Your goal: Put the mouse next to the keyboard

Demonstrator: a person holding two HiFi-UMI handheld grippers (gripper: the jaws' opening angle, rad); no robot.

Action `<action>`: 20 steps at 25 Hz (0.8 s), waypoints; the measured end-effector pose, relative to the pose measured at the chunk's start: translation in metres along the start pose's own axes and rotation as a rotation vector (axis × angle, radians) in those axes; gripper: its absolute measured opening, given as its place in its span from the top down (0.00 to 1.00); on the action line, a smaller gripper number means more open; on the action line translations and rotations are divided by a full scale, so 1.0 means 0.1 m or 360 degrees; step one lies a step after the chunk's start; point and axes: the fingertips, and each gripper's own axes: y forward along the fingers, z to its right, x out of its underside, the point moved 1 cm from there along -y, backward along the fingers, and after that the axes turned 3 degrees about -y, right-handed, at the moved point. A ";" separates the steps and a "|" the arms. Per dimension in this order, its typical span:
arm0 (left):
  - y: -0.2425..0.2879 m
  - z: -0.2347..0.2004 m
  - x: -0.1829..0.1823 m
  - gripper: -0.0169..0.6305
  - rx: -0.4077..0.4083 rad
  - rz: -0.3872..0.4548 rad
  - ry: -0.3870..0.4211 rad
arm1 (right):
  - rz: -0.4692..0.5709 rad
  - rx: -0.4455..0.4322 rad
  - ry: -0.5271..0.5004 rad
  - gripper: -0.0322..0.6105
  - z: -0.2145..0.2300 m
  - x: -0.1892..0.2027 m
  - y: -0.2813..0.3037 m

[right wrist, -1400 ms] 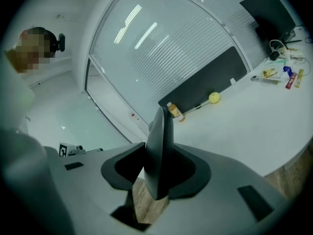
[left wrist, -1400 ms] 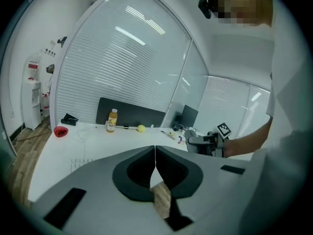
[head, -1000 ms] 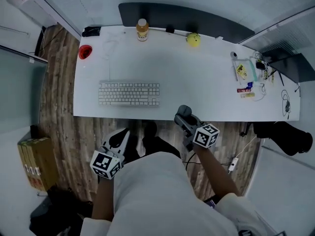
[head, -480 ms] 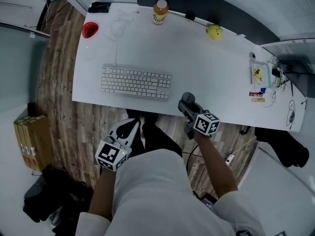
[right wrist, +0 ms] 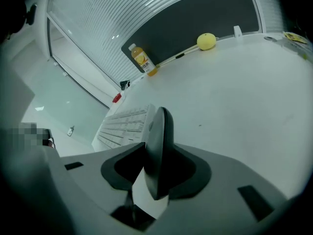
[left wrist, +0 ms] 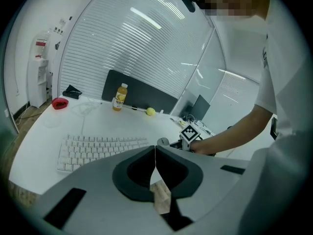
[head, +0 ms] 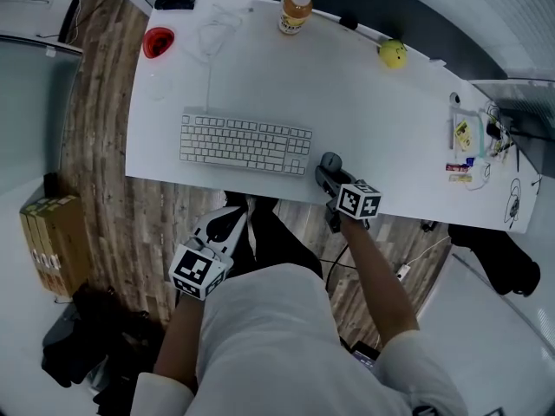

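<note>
mouse [right wrist: 156, 153] on edge, clamped between right fingers [right wrist: 188, 175]

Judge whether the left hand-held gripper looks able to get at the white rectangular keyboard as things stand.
Probably yes. The left hand-held gripper, jaws shut and empty, sits just off the white desk's front edge, and the white rectangular keyboard lies near that edge with nothing between them.

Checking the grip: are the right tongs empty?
No, the right tongs are clamped on the mouse, which stands on edge between them.
</note>
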 end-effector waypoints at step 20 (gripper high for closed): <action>-0.16 -0.29 -0.02 0.94 0.0041 0.0020 -0.0084 | -0.0123 0.0502 -0.0080 0.64 0.22 -0.10 0.03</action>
